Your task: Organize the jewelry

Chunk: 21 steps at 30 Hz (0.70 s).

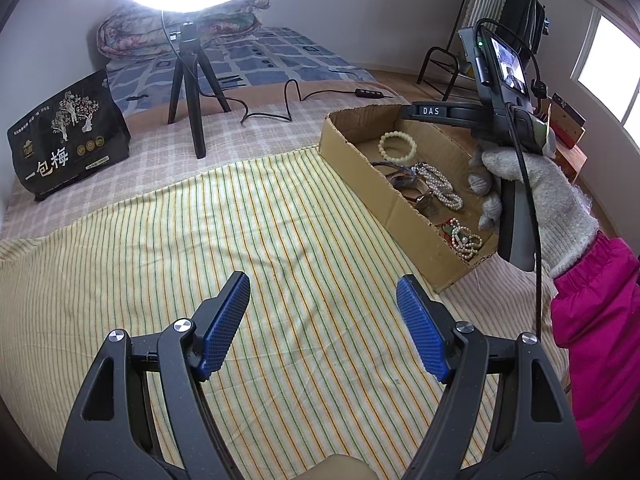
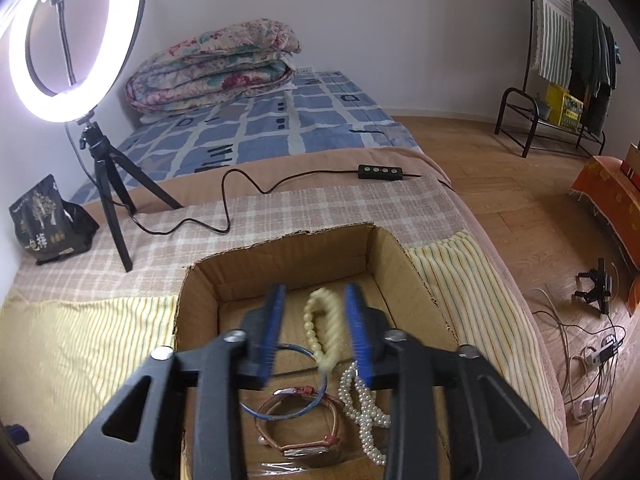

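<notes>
A shallow cardboard box [image 1: 352, 160] [image 2: 200, 280] sits on the bed and holds jewelry. Inside lie a cream bead bracelet [image 1: 397, 146] [image 2: 320, 324], a white pearl strand [image 1: 442, 186] [image 2: 366, 412], a blue bangle [image 2: 316, 394], a pink strap watch [image 2: 304, 428] and a green-and-white bead piece [image 1: 462, 240]. My right gripper [image 2: 314, 316] is open over the box, its jaws on either side of the cream bracelet, not touching it. My left gripper [image 1: 322, 300] is open and empty above the striped cloth [image 1: 200, 260], left of the box.
A ring light on a black tripod [image 1: 188, 80] [image 2: 108, 192] stands behind the box, its cable and remote [image 2: 380, 171] lying across the bed. A black snack bag [image 1: 68, 136] stands at the left. A folded quilt [image 2: 212, 68] is at the bed's far end. Cables lie on the floor [image 2: 592, 360].
</notes>
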### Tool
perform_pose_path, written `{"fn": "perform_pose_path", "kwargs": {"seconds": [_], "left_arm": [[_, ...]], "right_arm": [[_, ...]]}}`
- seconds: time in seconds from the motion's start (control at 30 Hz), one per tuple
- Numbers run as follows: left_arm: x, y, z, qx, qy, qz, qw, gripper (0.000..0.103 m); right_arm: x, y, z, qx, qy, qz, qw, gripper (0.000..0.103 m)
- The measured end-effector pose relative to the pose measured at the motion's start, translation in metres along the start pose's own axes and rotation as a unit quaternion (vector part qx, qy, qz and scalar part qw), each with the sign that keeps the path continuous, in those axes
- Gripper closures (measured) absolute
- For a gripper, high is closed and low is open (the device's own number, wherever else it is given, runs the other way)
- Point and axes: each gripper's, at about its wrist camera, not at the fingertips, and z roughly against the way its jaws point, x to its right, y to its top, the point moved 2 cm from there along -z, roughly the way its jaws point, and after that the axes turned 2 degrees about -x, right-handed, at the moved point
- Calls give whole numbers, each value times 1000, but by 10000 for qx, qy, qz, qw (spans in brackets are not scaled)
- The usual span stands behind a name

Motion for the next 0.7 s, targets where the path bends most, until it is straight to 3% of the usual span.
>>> {"fn": "perform_pose_path", "kwargs": {"seconds": [0.03, 0.1, 0.7], "left_arm": [[0, 0, 1, 6, 1, -3, 10000, 25], [1, 0, 2, 13, -2, -10, 10000, 25], [19, 1, 38, 285, -25, -112, 9995, 25]], "right_arm": [[0, 0, 1, 9, -16, -13, 10000, 42], [0, 1, 3, 74, -44, -33, 10000, 27], [-8, 3, 44, 135, -315, 210, 9992, 25]]}}
